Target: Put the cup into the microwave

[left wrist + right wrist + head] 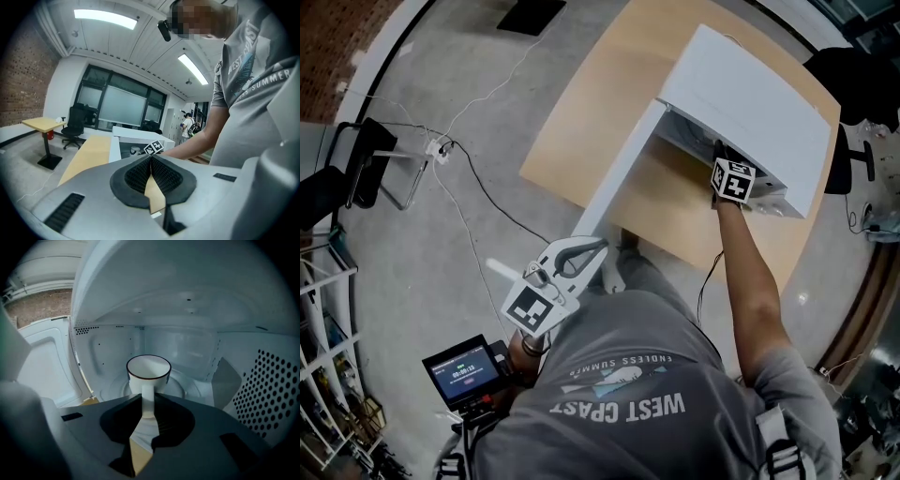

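Observation:
A white cup (148, 371) with a dark rim sits upright in front of my right gripper (147, 405), which is shut on the cup's handle. The cup is inside the white microwave (752, 101), over the round turntable (185, 385). In the head view only the right gripper's marker cube (733, 180) shows at the oven's mouth, and the cup is hidden. The microwave door (614, 173) stands open to the left. My left gripper (598, 247) hangs near the person's body, away from the microwave, shut with nothing between its pads (161, 174).
The microwave stands on a light wooden table (591, 98). Cables (478, 192) trail over the grey floor at the left, near a black chair (354, 169). A small screen device (464, 368) sits at the lower left. The perforated oven wall (269, 390) is close on the right.

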### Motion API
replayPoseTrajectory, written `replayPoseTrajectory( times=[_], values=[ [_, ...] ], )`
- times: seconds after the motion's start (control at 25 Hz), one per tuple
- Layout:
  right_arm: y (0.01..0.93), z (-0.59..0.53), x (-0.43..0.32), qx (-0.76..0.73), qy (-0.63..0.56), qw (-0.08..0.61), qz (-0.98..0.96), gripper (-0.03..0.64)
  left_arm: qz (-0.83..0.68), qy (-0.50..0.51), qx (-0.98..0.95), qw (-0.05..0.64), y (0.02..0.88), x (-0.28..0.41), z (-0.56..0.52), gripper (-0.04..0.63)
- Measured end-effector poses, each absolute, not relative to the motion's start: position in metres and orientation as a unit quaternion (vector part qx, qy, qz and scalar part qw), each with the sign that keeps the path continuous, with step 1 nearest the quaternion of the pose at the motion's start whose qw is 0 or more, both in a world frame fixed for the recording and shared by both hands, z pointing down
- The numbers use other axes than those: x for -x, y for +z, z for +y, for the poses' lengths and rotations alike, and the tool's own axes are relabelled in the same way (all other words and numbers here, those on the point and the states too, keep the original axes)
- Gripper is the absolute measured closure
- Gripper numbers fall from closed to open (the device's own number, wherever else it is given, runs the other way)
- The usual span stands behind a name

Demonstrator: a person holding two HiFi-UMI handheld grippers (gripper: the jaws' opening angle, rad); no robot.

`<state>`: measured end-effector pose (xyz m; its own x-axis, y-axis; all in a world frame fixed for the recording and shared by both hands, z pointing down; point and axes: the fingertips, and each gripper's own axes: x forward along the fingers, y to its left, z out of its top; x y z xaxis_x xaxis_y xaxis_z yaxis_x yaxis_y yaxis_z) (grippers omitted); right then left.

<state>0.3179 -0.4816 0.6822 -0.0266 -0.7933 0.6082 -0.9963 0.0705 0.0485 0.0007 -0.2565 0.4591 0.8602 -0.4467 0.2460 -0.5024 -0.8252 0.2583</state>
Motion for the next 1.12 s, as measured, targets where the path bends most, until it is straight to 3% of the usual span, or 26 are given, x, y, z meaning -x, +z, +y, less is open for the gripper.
replayPoseTrajectory(
  times=[1.12],
  values=[
    [0.708, -0.482, -0.335, -0.679, 0.202, 0.255, -0.658, 0.546, -0.257, 0.089, -0.947, 0.168, 0.461, 0.002, -0.259, 0.574]
  ],
)
